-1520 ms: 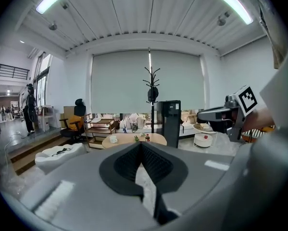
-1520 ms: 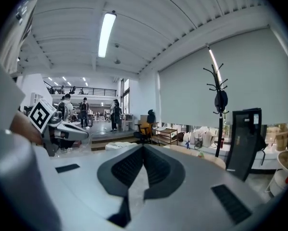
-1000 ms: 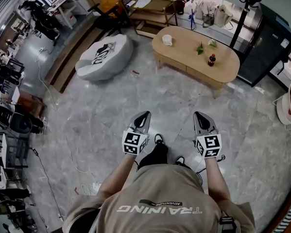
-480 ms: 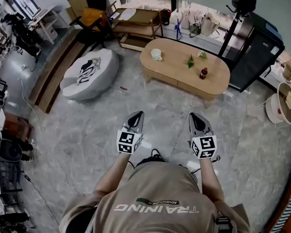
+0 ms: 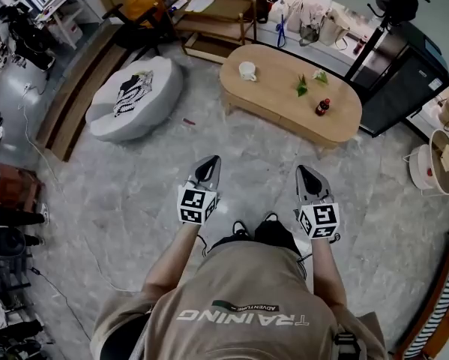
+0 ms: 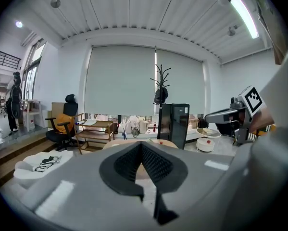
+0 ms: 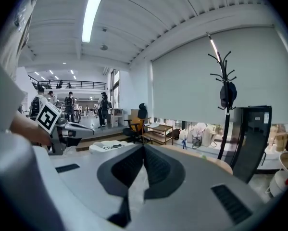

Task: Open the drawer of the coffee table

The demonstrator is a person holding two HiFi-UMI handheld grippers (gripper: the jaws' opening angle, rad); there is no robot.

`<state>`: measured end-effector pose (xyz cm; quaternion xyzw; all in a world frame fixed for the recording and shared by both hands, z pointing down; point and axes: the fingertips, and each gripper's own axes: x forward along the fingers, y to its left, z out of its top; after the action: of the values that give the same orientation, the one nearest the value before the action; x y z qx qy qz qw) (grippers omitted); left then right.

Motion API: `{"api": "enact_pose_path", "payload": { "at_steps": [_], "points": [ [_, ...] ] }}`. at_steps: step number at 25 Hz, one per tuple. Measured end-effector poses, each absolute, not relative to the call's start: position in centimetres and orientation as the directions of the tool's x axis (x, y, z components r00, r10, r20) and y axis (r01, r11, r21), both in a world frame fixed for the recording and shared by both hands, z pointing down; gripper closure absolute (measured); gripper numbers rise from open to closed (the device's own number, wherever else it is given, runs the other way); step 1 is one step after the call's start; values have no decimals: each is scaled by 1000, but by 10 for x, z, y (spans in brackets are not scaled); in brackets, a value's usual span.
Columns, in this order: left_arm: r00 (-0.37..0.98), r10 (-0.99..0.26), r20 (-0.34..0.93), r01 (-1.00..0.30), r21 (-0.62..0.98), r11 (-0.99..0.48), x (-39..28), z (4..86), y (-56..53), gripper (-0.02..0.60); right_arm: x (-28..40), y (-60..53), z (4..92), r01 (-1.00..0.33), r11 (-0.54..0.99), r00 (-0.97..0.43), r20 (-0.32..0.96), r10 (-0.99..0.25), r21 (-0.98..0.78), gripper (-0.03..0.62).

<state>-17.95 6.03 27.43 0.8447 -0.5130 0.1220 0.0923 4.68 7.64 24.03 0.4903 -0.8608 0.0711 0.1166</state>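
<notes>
The coffee table stands well ahead of you across the floor, its drawer apparently closed in the near side. Left gripper and right gripper have their jaws pressed together, empty. You're on the approach. Next, close in and spread one pair of jaws for the drawer front.

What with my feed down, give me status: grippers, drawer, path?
Left gripper and right gripper shut, empty. Coffee table ahead across the floor, drawer not pulled out. Nothing in between.
</notes>
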Motion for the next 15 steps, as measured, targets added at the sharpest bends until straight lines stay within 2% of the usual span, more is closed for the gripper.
{"api": "enact_pose_path", "payload": {
  "at_steps": [8,15],
  "points": [
    [431,-823,370,-894,52,-445,-169,304,18,589,53,26,283,-848,529,-510,340,-790,-44,588],
    [438,-823,362,-891,53,-451,-134,302,-52,589,61,-67,273,-794,608,-587,280,-760,-13,588]
  ]
}}
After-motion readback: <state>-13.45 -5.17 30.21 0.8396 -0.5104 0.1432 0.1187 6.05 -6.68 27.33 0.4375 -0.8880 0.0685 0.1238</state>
